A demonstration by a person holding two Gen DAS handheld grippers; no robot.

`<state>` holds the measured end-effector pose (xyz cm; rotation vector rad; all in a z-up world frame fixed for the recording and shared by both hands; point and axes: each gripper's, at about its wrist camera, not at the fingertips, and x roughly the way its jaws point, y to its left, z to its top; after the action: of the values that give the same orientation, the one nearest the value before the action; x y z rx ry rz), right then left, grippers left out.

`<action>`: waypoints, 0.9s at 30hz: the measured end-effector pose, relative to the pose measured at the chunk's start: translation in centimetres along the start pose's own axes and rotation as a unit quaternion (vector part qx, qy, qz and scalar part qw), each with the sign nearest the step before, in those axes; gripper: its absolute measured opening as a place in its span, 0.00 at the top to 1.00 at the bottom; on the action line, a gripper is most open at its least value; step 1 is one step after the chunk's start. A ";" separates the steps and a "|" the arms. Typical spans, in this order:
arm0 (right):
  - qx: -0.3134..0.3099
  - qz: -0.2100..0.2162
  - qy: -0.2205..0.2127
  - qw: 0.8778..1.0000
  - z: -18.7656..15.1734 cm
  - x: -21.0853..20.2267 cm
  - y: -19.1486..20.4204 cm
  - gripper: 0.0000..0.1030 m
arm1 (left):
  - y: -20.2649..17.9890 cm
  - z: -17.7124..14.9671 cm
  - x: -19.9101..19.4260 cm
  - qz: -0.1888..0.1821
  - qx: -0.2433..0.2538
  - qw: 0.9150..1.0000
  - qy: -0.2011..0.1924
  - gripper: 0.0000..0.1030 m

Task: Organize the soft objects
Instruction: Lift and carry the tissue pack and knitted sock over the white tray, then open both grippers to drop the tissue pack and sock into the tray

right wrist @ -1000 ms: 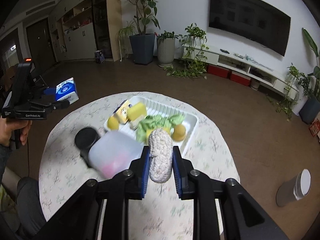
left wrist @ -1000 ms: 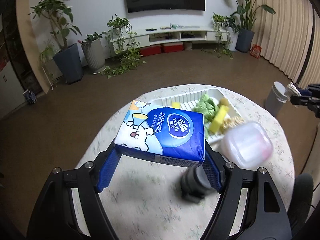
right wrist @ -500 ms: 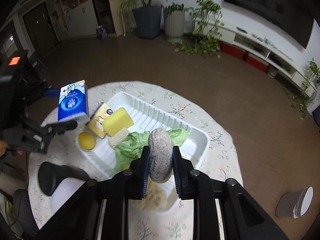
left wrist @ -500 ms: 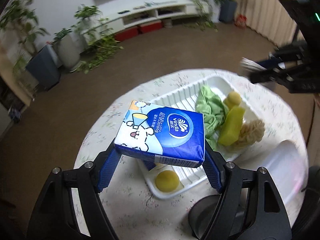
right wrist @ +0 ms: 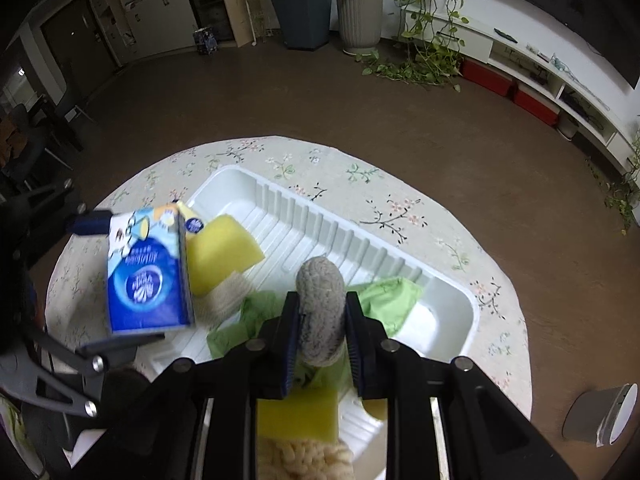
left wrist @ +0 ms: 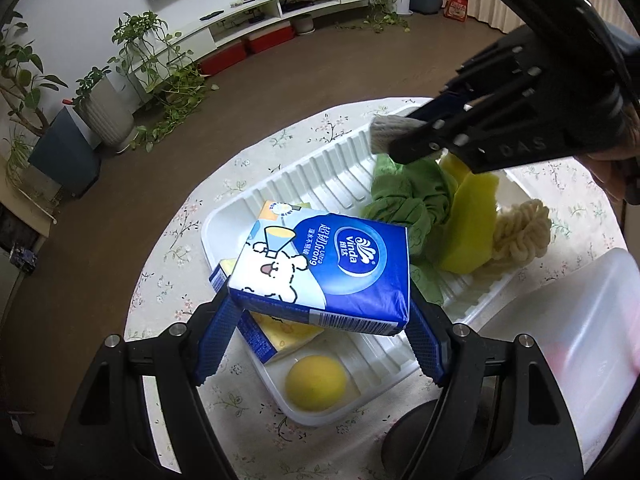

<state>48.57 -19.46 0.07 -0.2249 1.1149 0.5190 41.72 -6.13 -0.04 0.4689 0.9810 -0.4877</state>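
From the left wrist, the left gripper [left wrist: 320,320] clamps a blue tissue pack [left wrist: 332,270] over the white tray [left wrist: 320,168] (green cloth [left wrist: 412,200], yellow sponge [left wrist: 468,232] and ball [left wrist: 316,380] inside), while from the right wrist, the right gripper [right wrist: 322,344] pinches a knitted pad [right wrist: 320,312] above the tray's near end.

A blue tissue pack [left wrist: 332,264] and a grey knitted pad [right wrist: 321,307] hang above the white tray [left wrist: 340,168].

Even indoor light, fisheye bend + dark corners; right view slightly blurred.
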 end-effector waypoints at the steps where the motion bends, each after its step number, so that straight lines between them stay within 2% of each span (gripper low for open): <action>1: 0.002 0.000 0.001 1.000 0.1 0.2 0.0 0.77 | -0.1 0.0 0.1 0.001 0.003 1.000 0.000 0.28; 12: 0.010 0.000 0.010 1.000 0.9 2.4 -0.1 0.77 | -0.1 -0.1 1.3 0.012 0.010 1.000 0.004 0.27; 19: 0.014 0.004 0.022 1.000 1.0 3.8 -0.2 0.75 | 1.0 0.3 2.0 0.012 -0.016 1.000 0.005 0.25; 21: 0.014 0.004 0.025 1.000 1.0 3.9 -0.3 0.59 | 1.1 0.3 2.2 0.013 -0.018 1.000 0.007 0.25; 22: 0.013 0.002 0.024 1.000 1.0 3.8 -0.3 0.56 | 1.1 0.2 2.2 0.014 -0.020 1.000 0.006 0.24; 27: 0.018 0.002 0.020 1.000 0.7 3.5 -0.6 0.53 | 1.8 0.1 1.9 0.008 -0.038 0.999 -0.004 0.21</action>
<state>50.59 -18.70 -2.78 -0.2023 1.1622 0.4990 43.71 -5.14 -1.33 0.4050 0.9848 -0.4359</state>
